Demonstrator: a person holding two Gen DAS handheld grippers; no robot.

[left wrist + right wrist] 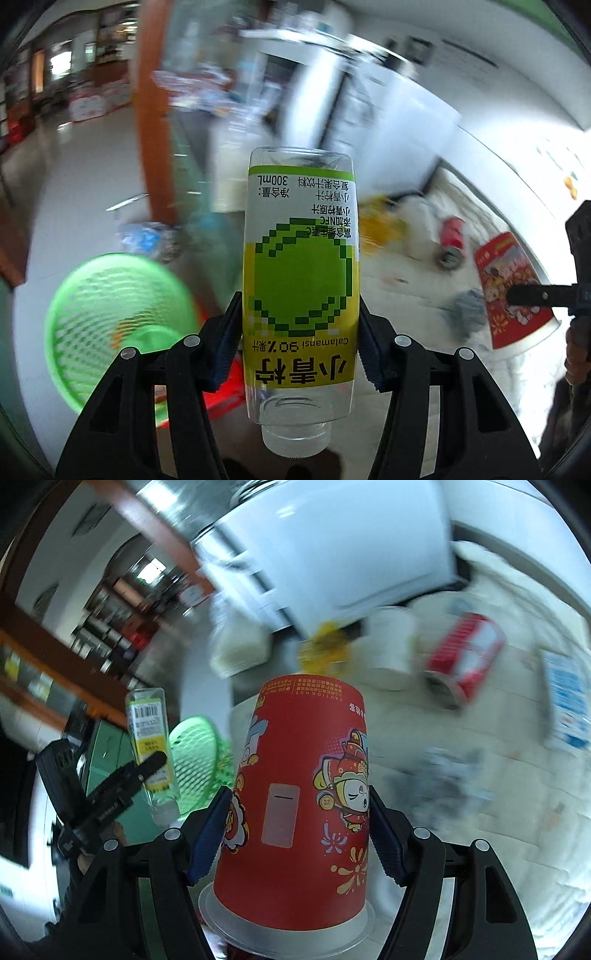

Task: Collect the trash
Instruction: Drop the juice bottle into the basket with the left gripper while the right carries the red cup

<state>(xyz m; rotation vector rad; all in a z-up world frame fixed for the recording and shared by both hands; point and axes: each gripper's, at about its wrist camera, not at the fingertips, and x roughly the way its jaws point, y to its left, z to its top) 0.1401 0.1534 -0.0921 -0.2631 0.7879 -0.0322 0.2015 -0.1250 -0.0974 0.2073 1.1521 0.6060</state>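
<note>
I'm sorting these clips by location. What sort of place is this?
Probably a lived-in home or small shop room, though blur limits certainty. A white table carries litter such as a red can, a green basket sits on the tiled floor, and stocked shelves stand behind.

Yellow-green labelled clear bottle [301, 291], red cartoon-printed cup [301, 805], green mesh basket [114, 332].

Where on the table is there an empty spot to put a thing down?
The near right of the table looks bare, past the gray crumpled scrap. The far side is crowded: red can, white cup, yellow wrapper. Both hands are full: bottle, red cup.
</note>
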